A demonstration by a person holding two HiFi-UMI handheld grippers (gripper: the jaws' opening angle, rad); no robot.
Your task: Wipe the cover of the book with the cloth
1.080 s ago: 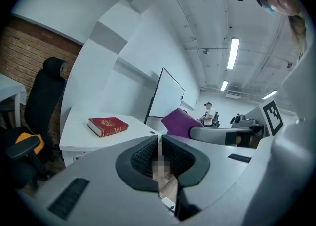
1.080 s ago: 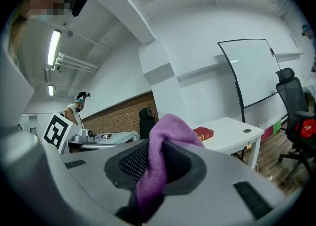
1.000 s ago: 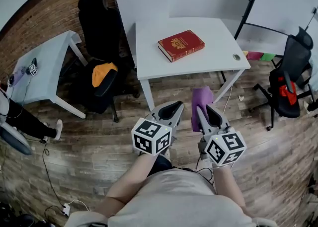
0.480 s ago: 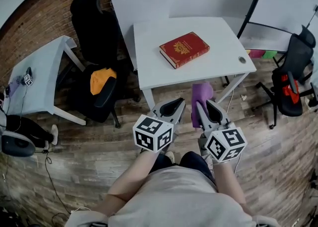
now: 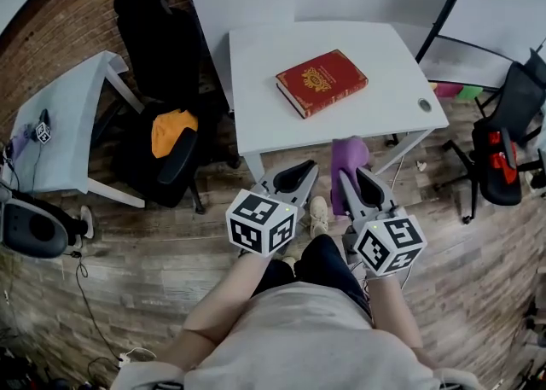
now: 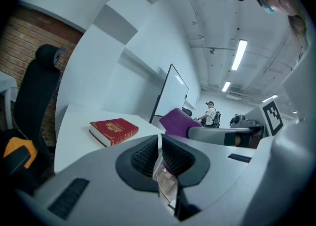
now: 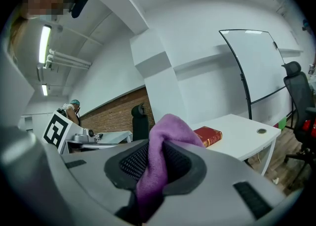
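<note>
You have stepped closer to the white table. The red book lies near its centre. Short of the table, your right gripper clamps the purple cloth; your left gripper is closed and empty (wiping not yet begun).

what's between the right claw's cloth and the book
Nothing visible. The right claw, shut on the cloth, is short of the table's near edge; the book lies alone on the table, with only bare tabletop in front of it.
</note>
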